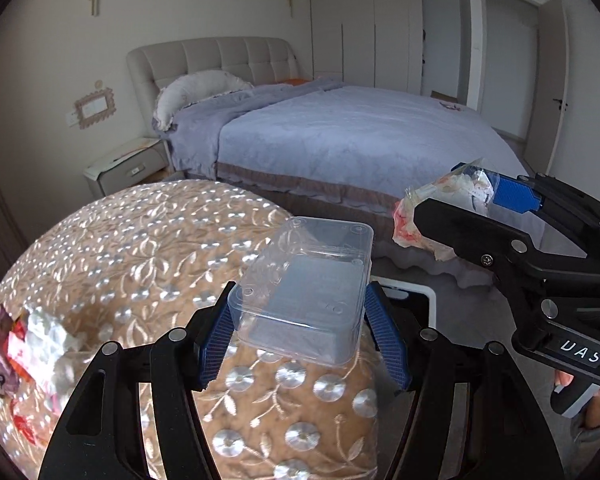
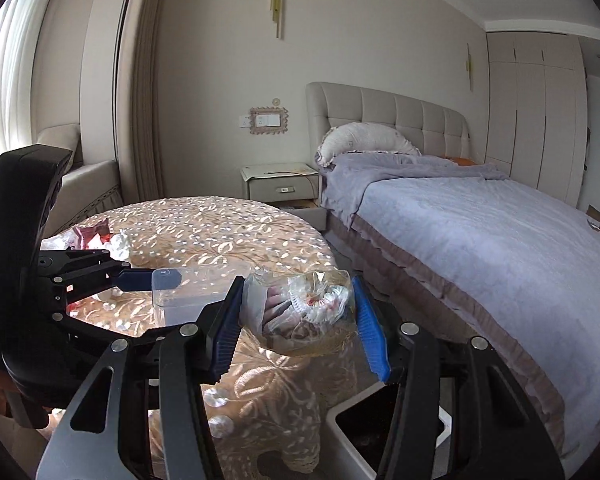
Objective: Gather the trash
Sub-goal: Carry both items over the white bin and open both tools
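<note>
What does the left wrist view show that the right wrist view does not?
Only the left wrist view: the doors past the bed's far end, and fingers of the hand on the right gripper's handle. Only the right wrist view: the curtained window and the sofa beside it. Both share: the left gripper shut on a clear box, the right gripper shut on a bag of wrappers, the round table with leftover trash, the bin, nightstand and bed.
</note>
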Available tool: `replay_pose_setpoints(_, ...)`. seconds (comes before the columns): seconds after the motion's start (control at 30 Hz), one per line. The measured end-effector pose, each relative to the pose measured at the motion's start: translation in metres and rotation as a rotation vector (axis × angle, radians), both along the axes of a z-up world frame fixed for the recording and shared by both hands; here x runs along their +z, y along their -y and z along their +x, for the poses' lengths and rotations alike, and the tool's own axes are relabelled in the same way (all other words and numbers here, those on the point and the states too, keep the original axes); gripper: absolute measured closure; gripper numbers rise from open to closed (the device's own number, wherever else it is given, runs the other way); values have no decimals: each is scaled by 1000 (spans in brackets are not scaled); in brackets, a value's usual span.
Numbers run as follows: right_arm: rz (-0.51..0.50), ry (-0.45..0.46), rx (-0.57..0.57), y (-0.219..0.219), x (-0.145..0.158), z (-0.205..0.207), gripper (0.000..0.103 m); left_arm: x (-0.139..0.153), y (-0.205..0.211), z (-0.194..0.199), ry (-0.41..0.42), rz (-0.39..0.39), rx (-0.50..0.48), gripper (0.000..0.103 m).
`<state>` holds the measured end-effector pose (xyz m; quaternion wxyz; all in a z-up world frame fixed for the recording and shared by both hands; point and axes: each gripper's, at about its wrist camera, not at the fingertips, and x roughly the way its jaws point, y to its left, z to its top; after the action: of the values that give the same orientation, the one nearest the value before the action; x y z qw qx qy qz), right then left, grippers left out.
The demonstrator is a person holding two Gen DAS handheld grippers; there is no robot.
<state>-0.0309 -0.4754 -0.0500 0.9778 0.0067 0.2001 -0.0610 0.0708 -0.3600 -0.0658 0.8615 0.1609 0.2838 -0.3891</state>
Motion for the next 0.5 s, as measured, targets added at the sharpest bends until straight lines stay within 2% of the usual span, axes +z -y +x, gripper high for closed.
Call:
replay_pose_setpoints(0.23, 39, -44, -68, 43, -23, 0, 49, -25, 61, -8, -27, 56, -71, 40)
replay_pose_setpoints(0.43, 79, -103, -141, 87, -54, 1, 49, -54, 119, -16, -47, 139, -137, 40)
replay_pose_setpoints(0.5, 103, -130, -160, 107, -67, 4, 49, -65, 140, -15, -80, 155, -171, 40)
